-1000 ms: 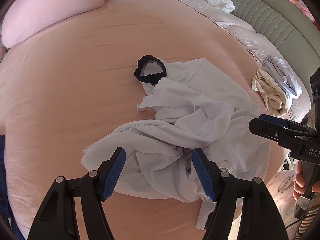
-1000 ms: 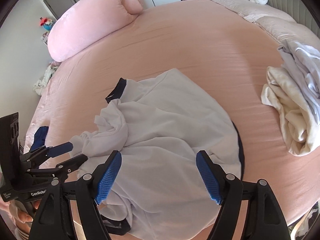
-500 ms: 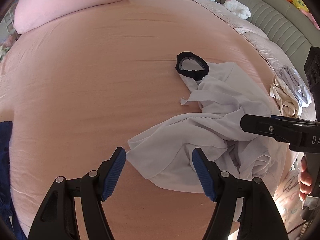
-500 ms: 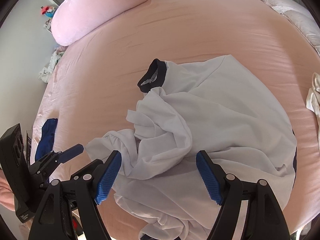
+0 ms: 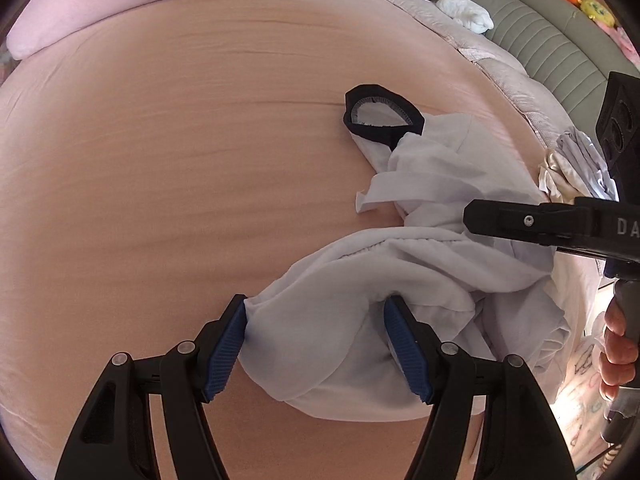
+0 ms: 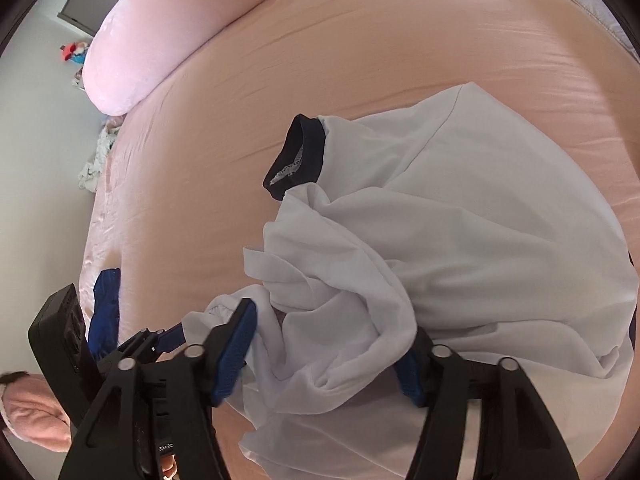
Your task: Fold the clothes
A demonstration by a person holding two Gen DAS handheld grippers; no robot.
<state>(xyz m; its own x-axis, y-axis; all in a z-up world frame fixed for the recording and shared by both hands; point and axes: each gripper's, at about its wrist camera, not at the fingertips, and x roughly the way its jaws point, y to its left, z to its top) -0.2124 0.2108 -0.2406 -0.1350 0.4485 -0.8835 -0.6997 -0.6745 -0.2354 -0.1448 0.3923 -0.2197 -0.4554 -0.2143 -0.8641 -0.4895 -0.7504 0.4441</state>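
A crumpled white T-shirt with a dark collar lies on the pink bed, bunched at the near edge. My left gripper is open, its blue pads straddling the shirt's near-left fold. In the right wrist view the shirt and its collar fill the middle. My right gripper is open, with a bunched fold lying between its pads. The left gripper also shows there at the lower left, and the right gripper's finger shows at the right of the left wrist view.
The pink sheet stretches far and left. A pink pillow lies at the far edge. A pile of light clothes sits at the right by the grey headboard. A dark blue garment lies at the bed's left edge.
Both grippers have moved down and in onto the shirt's near edge. Folds of cloth now lie between the pads of each, where before they hovered above it.
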